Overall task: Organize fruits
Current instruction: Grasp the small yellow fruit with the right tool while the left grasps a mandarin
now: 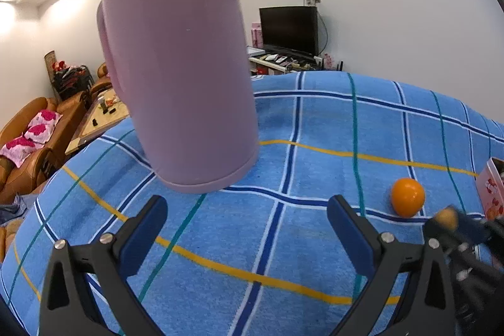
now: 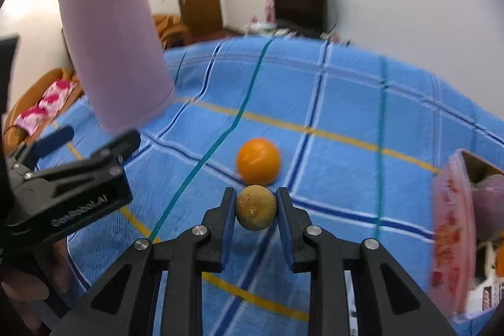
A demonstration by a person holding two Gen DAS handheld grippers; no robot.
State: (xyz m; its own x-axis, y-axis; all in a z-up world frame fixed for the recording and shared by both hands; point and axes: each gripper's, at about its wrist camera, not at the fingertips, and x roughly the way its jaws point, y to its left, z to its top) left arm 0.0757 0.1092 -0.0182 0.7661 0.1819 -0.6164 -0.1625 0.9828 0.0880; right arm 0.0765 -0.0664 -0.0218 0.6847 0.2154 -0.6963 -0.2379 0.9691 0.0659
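Note:
My right gripper [image 2: 255, 203] is shut on a small round tan-brown fruit [image 2: 255, 207] and holds it just above the blue checked cloth; the fruit also shows in the left wrist view [image 1: 447, 218]. An orange [image 2: 258, 161] lies on the cloth right behind it, also in the left wrist view [image 1: 408, 196]. My left gripper [image 1: 247, 221] is open and empty, low over the cloth in front of a purple kettle [image 1: 179, 68]; it shows at the left of the right wrist view [image 2: 94, 144]. A pink box [image 2: 453, 241] at the right holds a purple fruit [image 2: 488, 200].
The blue checked cloth [image 1: 315, 147] covers the whole table. The purple kettle [image 2: 116, 43] stands at the left rear. The pink box's corner shows at the right edge of the left wrist view [image 1: 491, 188]. Sofas, a low table and a TV stand lie beyond the table.

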